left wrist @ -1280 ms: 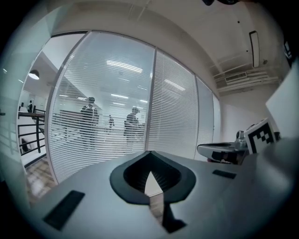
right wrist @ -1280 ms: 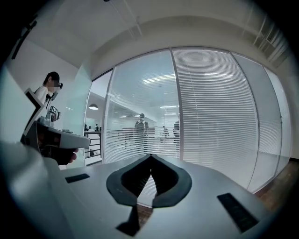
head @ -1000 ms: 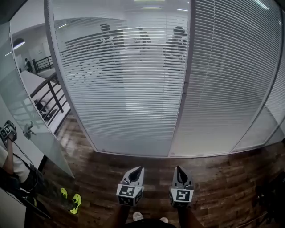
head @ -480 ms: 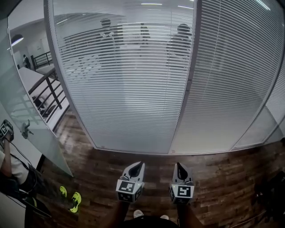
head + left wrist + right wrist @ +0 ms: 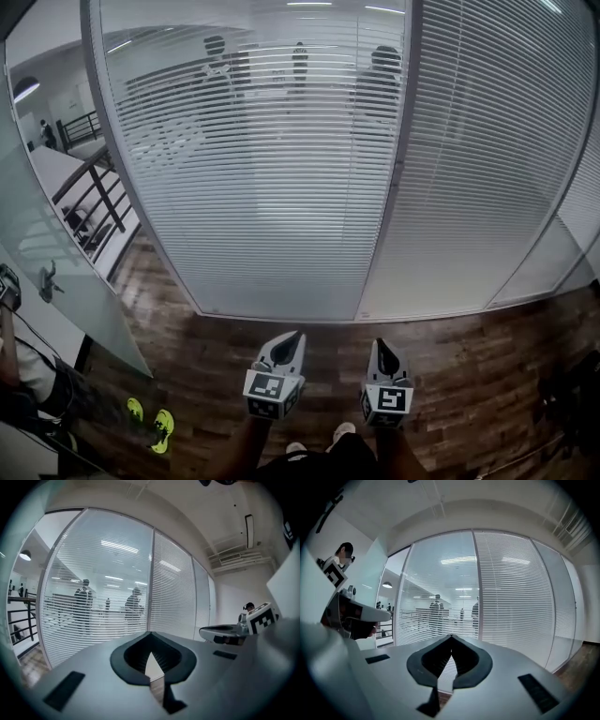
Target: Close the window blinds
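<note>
Both grippers edged toward the glass | left gripper (image 5: 289, 342): jaws pressed together, empty | right gripper (image 5: 382, 351): same, empty | blinds (image 5: 262, 178): ahead, well apart from both | progress: not begun; left slats open, figures (image 5: 375, 89) show through; right panel (image 5: 487, 159) looks shut

Ppl (image 5: 378, 89) behind blinds (image 5: 281, 216) only silhouettes, bystander (image 5: 28, 370) cut off at L edge

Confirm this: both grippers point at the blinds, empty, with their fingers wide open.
Not open: the left gripper and the right gripper are shut, tips touching, as each gripper view shows. They do point at the blinds, empty.
</note>
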